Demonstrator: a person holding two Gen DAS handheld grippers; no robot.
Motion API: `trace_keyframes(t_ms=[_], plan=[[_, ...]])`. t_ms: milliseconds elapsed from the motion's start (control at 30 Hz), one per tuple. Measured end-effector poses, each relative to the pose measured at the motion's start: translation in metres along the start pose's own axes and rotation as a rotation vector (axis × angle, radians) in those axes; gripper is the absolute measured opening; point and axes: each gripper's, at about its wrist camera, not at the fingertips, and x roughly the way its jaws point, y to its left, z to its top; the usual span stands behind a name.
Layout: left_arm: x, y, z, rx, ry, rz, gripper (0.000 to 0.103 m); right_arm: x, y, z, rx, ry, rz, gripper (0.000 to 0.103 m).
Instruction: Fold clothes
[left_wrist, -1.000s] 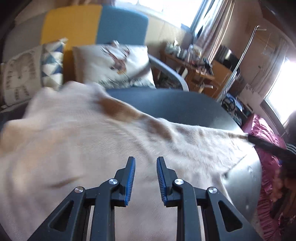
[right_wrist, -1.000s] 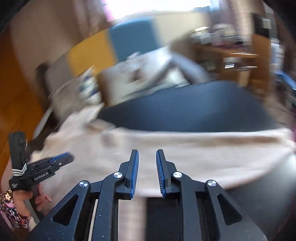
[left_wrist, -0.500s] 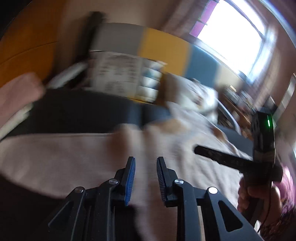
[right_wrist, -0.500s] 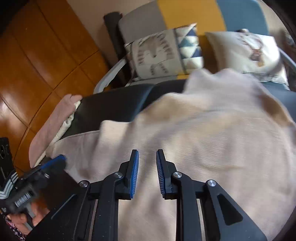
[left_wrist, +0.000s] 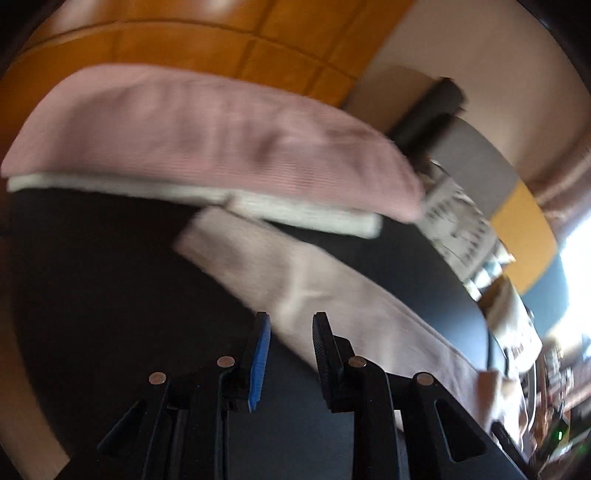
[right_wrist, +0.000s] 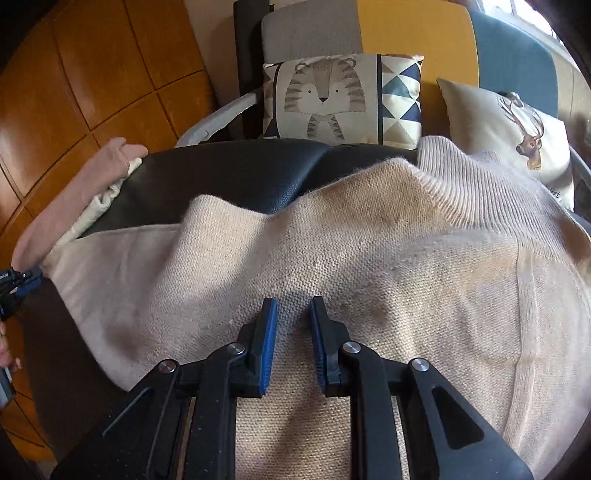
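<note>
Sweater (right_wrist: 369, 251) is spread flat on the black tabletop (right_wrist: 236, 173); the left gripper (left_wrist: 290, 334) has been swung to its sleeve (left_wrist: 295, 273), the right gripper (right_wrist: 293, 314) over its body; both fingers are narrowly parted, empty; folding is not yet started.

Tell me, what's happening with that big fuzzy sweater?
A person is folding clothes with a gripper in each hand. The cream sweater lies spread on a black table. The right gripper hovers over its middle, jaws apart, holding nothing. The left gripper is over by the sleeve, also empty. A pink folded garment sits at the table's edge.
</note>
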Motion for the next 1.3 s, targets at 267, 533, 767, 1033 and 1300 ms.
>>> trace_keyframes(t_ms=[267,533,767,1033,1300], plan=[[0.035,0.025,0.017,-0.122,0.097,-0.054,0.024,0.0,0.0,-0.001,-0.001,-0.011,-0.002,0.019],[0.05,0.021,0.019,-0.206,0.057,-0.1,0.024,0.0,0.002,-0.001,-0.005,-0.015,-0.008,0.019],[0.047,0.004,0.021,-0.095,0.012,-0.027,0.005,-0.001,0.002,-0.001,-0.009,-0.018,-0.013,0.019],[-0.005,-0.022,0.035,0.027,-0.169,-0.121,0.004,-0.001,0.002,-0.001,-0.004,-0.02,-0.007,0.019],[-0.027,-0.013,0.069,0.103,-0.257,-0.096,0.003,0.001,0.005,-0.002,-0.018,-0.018,-0.019,0.021]])
